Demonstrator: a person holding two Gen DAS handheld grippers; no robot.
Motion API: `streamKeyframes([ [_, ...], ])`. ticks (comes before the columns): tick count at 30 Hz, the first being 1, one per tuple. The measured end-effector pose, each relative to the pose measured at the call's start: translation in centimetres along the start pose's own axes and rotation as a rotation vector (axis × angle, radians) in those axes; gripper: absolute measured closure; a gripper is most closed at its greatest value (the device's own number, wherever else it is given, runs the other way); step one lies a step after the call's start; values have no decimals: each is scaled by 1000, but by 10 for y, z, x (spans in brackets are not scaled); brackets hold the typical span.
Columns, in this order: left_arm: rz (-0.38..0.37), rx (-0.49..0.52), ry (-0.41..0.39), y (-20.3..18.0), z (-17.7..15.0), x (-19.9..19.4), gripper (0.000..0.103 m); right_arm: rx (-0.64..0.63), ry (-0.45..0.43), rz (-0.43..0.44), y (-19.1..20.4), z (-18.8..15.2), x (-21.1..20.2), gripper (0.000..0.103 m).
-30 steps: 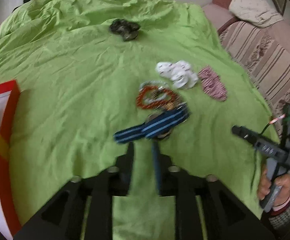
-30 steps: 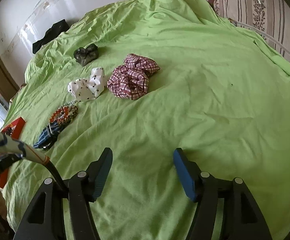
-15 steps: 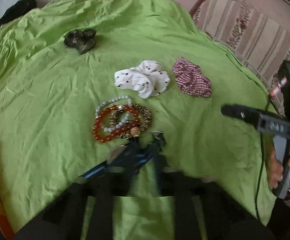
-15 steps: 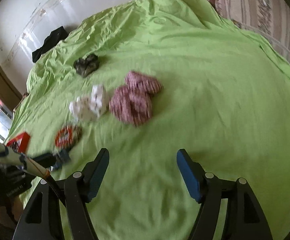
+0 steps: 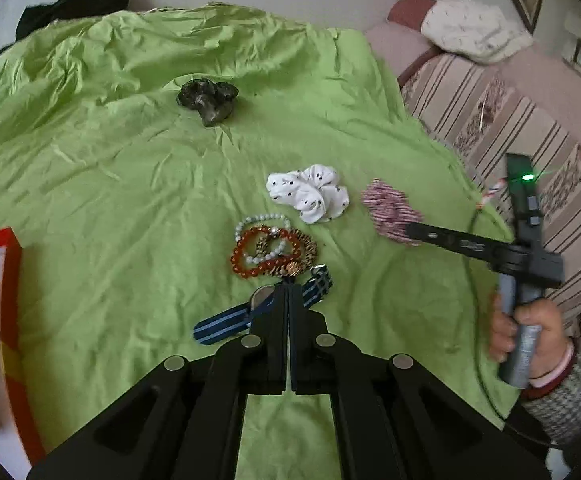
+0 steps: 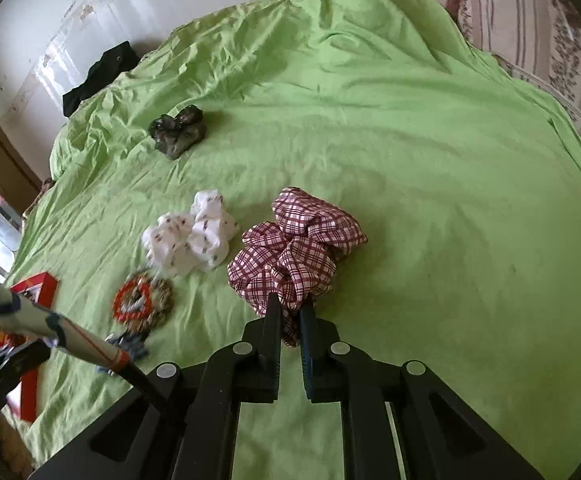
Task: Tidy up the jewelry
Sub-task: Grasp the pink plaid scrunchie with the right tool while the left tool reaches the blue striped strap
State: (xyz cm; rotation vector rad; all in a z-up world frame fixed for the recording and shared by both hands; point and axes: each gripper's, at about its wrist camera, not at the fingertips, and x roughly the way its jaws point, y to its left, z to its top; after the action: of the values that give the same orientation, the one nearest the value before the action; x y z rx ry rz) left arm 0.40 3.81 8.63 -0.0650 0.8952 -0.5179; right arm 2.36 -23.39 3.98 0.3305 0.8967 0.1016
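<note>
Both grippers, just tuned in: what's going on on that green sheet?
The left gripper is shut on the striped watch strap, beside the pile of bead bracelets. The right gripper is shut on the edge of the plaid scrunchie. The white scrunchie and the dark scrunchie lie untouched on the sheet.

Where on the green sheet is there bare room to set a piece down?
Bare: green sheet right of the plaid scrunchie, and between the dark scrunchie and the red tray. Crowded: white scrunchie, bracelets, striped watch.
</note>
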Motion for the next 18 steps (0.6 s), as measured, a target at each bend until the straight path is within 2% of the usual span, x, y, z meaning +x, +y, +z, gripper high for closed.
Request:
streamKeyframes([
  [1,-4,15,22,-2,-1,5,91,7,4,7,-1,-5,-4,94],
  [2,-9,29,36,-5,-3,9,69,13,6,14,-2,-10,-9,94],
  [4,11,72,24,-12,-6,15,50,24,3,29,-4,-21,-19,94],
  [8,27,172,41,-32,-5,31,50,58,-10,72,-6,-38,-32,94],
  [12,99,312,88,-54,-3,58,50,55,-7,83,-6,-47,-25,94],
  [15,133,369,119,-64,-5,74,51,45,-1,94,-6,-49,-18,94],
  [16,151,382,121,-66,-5,78,61,45,0,98,-7,-50,-17,94],
  [17,180,388,128,-67,-5,81,81,44,1,100,-9,-50,-16,94],
  [18,223,390,130,-67,-4,83,85,42,1,101,-9,-50,-15,94],
])
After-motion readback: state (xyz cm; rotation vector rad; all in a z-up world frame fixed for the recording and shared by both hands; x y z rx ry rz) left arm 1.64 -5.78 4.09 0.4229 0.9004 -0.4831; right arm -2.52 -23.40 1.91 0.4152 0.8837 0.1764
